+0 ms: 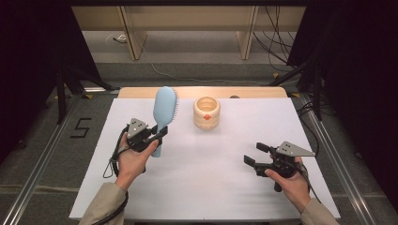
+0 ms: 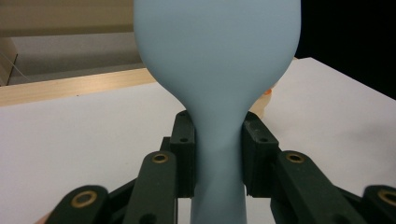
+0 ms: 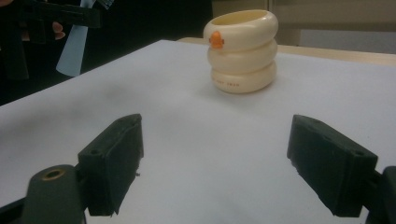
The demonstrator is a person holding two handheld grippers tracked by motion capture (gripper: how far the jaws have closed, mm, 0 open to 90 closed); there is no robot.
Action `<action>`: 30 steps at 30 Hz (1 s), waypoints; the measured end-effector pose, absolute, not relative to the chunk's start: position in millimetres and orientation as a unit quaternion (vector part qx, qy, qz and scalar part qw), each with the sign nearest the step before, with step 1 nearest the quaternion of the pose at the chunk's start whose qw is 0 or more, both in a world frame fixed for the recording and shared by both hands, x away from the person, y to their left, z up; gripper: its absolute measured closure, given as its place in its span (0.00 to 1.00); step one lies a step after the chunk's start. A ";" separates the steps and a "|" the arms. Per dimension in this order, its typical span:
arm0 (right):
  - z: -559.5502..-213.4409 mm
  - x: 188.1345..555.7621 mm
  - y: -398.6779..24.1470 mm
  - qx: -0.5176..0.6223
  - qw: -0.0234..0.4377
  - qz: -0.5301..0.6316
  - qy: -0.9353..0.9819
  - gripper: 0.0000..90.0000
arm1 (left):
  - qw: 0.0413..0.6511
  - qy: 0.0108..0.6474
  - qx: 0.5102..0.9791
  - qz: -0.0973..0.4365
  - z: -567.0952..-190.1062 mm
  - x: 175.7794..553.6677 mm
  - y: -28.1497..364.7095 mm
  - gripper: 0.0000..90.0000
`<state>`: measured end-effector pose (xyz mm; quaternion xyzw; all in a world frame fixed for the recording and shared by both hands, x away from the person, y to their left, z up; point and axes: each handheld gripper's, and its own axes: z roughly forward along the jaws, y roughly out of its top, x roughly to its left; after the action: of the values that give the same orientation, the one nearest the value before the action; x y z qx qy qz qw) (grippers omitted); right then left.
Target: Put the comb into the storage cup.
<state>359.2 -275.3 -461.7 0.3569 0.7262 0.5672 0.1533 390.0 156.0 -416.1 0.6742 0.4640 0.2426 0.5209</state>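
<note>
Blue hairbrush point(image 1: 164, 110) upper left of centre, handle clamped in left gripper point(image 1: 161, 134) fingers. Right gripper point(image 1: 253, 154) lower right, fingers wide apart, empty. Cream holder point(image 1: 207, 112), possibly ceramic, on white counter point(image 1: 206, 178).

Lighting even and overhead; picture quality fair, softest at close range.

High view: the white worktop point(image 1: 202, 159) is brightly lit, nearly washed out, with dark surrounds on both sides and only faint shadows. Left gripper view: the pale blue brush point(image 2: 217, 70) is smooth and softly focused at close range. Right gripper view: dimmer, the near tongs point(image 3: 215, 168) are blurred, and a grey shadow patch lies on the sheet.
</note>
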 end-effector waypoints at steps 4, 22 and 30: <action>-461.0 360.5 -271.4 0.355 0.151 0.569 0.726 0.21 | 0.523 0.460 0.674 0.244 -415.4 389.2 154.6 0.77; -456.7 365.8 -244.9 0.338 0.140 0.578 0.730 0.21 | 0.533 0.447 0.676 0.244 -412.5 384.5 147.0 0.77; -455.4 367.0 -236.9 0.334 0.135 0.584 0.728 0.21 | 0.535 0.444 0.677 0.242 -412.0 383.5 144.9 0.77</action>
<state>367.0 -236.9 -455.4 0.3345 0.7275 0.5837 0.1349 383.5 144.9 -412.0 0.6769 0.4441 0.2424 0.5347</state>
